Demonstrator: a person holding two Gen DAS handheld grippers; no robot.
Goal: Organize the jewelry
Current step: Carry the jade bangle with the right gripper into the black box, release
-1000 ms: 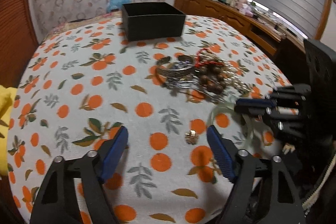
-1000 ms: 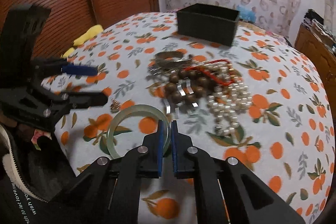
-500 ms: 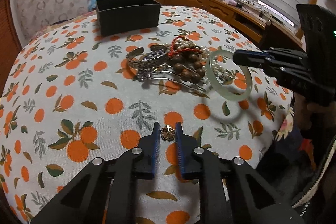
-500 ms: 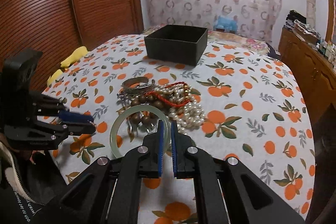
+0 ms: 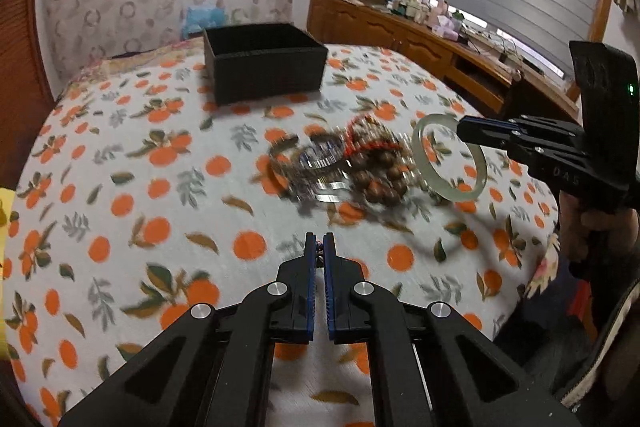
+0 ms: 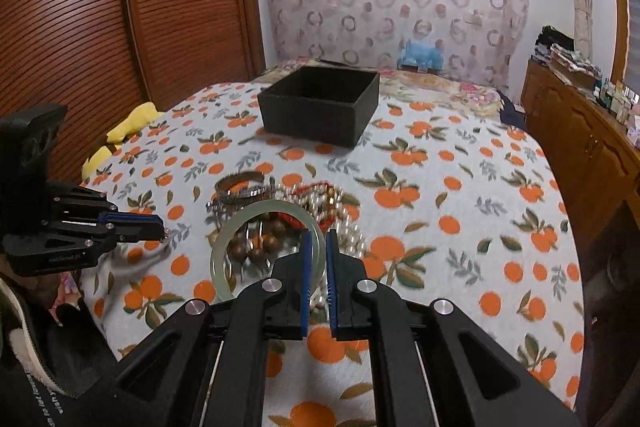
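My left gripper (image 5: pixel 319 247) is shut on a small flower-shaped ornament (image 5: pixel 319 250), lifted above the orange-print cloth; its tip also shows in the right wrist view (image 6: pixel 163 231). My right gripper (image 6: pixel 316 243) is shut on a pale green jade bangle (image 6: pixel 224 247), held in the air over the jewelry pile (image 6: pixel 320 199); the bangle shows in the left wrist view (image 5: pixel 451 195). The pile holds wooden beads (image 5: pixel 384 179), pearls, a red cord and a silver bracelet (image 6: pixel 240 187). An open black box (image 5: pixel 264 63) stands at the far side (image 6: pixel 320 107).
The round table's cloth (image 5: pixel 120 187) drops off at its near edge. A wooden cabinet (image 6: pixel 580 147) runs along the right. A yellow object (image 6: pixel 128 123) lies at the table's left edge. Slatted wooden doors (image 6: pixel 120 7) stand behind.
My left gripper closed on the small ornament and lifted it off the cloth. My right gripper raised the jade bangle higher and farther over the pile.
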